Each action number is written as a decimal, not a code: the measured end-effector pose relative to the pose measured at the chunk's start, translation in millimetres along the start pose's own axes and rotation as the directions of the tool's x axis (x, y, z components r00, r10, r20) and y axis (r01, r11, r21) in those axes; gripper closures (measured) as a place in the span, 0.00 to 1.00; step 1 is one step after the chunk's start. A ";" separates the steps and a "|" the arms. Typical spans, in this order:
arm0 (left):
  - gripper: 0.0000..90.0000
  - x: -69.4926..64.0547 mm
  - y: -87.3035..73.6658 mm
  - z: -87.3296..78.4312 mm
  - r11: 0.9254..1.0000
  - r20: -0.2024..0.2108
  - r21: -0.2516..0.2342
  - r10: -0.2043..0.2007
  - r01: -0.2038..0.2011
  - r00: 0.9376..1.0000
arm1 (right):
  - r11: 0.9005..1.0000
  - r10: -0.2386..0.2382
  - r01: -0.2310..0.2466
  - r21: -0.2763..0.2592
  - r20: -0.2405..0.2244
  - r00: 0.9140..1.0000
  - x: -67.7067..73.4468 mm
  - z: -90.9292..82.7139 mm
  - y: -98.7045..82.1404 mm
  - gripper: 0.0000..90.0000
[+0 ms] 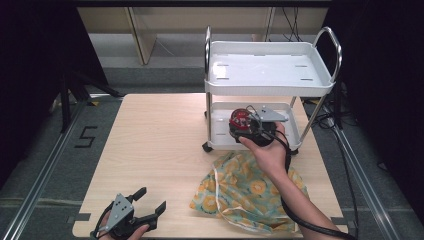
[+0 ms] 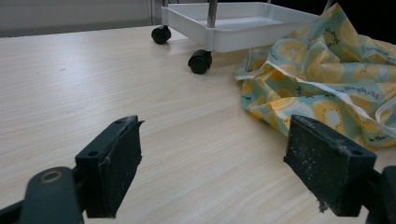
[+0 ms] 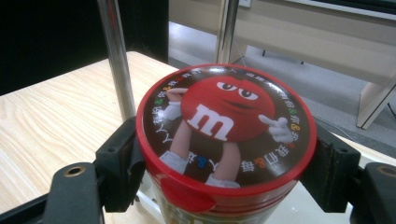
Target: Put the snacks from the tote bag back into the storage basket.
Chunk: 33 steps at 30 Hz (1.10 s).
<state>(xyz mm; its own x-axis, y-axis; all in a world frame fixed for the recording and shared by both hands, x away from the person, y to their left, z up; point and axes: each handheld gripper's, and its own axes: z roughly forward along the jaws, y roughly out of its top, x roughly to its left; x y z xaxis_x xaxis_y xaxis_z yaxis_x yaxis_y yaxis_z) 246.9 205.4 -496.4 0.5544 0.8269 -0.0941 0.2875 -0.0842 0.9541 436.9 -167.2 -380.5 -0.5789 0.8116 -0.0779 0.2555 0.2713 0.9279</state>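
Over the lower tray of the small white two-tier metal cart (image 1: 300, 131), I am holding my right gripper (image 1: 248, 127) with its black jaws pinching a round candy tub with a red lid (image 3: 226, 127) — one pad pressing on each side, just under the lid's rim. On that lid a red cartoon candy figure with a white "m" is facing up. Chrome posts of the cart are standing just behind the tub. Near the front edge of the pale wooden table (image 1: 155, 150), my left gripper (image 1: 148, 204) is resting low with its jaws spread wide — nothing between them. A crumpled yellow-and-teal lemon-print cloth (image 1: 242, 190) is lying on the table just in front of the cart, between my two hands.
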 end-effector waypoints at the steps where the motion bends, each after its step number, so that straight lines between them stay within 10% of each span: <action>1: 0.20 -0.2 0.3 -0.6 1.000 -0.004 0.005 0.000 0.000 1.000 | 1.000 0.003 -0.003 0.008 -0.014 1.000 -0.4 0.8 0.4 0.29; 33: 0.20 0.5 0.8 -2.6 1.000 -0.014 0.004 -0.004 0.005 1.000 | 0.997 0.044 -0.044 0.057 0.005 0.999 2.0 26.5 1.6 0.29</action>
<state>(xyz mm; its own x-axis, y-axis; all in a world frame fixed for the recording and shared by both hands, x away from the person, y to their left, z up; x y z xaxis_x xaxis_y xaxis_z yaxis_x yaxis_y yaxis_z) 245.3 207.2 -495.0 0.5421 0.8350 -0.0944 0.2931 -0.0827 0.9525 456.6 -151.4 -388.8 -0.5636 0.8251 -0.0386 0.3250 0.2645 0.9080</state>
